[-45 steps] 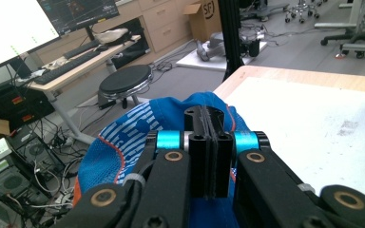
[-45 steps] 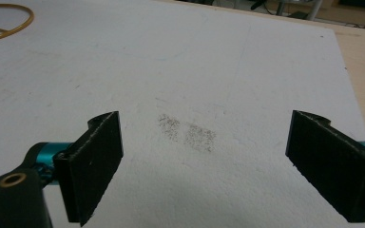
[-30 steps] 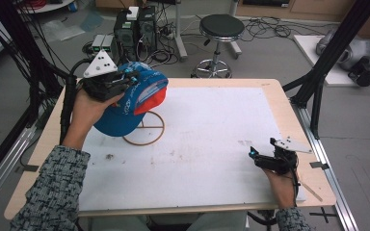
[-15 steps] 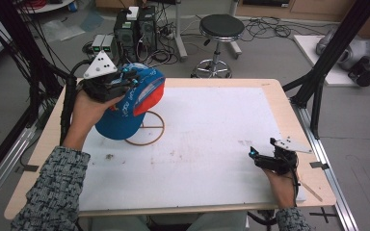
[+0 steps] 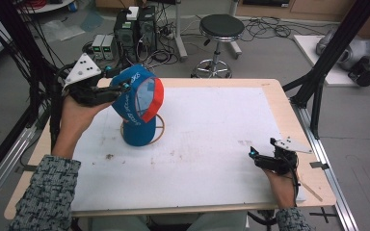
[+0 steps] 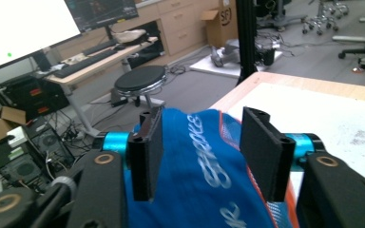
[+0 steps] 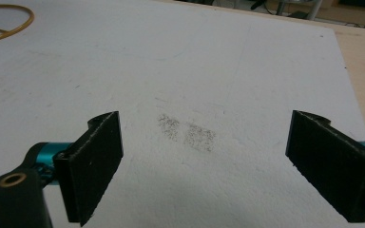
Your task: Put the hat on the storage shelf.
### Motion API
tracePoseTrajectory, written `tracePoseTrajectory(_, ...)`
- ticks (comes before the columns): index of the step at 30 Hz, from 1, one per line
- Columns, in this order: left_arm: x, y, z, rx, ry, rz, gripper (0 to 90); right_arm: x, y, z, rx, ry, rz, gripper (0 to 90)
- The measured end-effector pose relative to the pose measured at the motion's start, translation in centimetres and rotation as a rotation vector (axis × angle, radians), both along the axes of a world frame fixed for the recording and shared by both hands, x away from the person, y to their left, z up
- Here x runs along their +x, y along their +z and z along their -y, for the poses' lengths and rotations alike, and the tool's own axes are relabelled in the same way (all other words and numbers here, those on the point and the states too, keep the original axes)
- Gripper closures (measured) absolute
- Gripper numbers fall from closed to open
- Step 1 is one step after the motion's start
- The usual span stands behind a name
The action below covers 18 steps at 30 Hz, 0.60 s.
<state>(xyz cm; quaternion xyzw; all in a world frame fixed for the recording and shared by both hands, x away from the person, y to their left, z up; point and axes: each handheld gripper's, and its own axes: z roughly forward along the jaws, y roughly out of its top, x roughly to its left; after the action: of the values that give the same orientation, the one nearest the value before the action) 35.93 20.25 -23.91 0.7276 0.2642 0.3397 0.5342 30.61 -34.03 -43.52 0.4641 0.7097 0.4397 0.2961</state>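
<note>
A blue cap (image 5: 134,115) with a red brim stands on end over a wooden ring (image 5: 160,131) at the back left of the white board (image 5: 212,144), brim facing right. My left gripper (image 5: 121,86) is at the cap's upper left side. Its jaws have just been opening. In the left gripper view the cap's blue fabric (image 6: 204,175) lies between the spread jaws of the left gripper (image 6: 202,118), and the pads do not squeeze it. My right gripper (image 5: 253,154) rests open near the board's front right, and the right gripper (image 7: 206,118) has nothing but bare board between its fingers.
The board lies on a wooden table (image 5: 289,125) with black frame posts (image 5: 318,91) at its right and left. A black stool (image 5: 221,26) and computer boxes (image 5: 135,24) stand on the floor behind. A faint grey smudge (image 7: 187,133) marks the board ahead of the right gripper.
The cap has gone from tilted in the left gripper's hold to standing upright over the ring. The left gripper's jaws have spread and the hand has shifted a little left. The right gripper has stayed still.
</note>
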Motion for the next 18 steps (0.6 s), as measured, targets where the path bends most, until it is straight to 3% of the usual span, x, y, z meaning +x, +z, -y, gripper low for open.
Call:
tracePoseTrajectory(8, -2.2, -1.8, -2.3, -0.031, 0.066, 0.020, 39.9, 0.0, 0.1, -0.1, -0.001, 0.002, 0.003, 11.1)
tracePoseTrajectory(18, -3.9, -5.0, -5.1, -0.057, 0.147, -0.001, 36.1, 0.0, 0.1, 0.1, 0.005, -0.006, 0.008, 11.1)
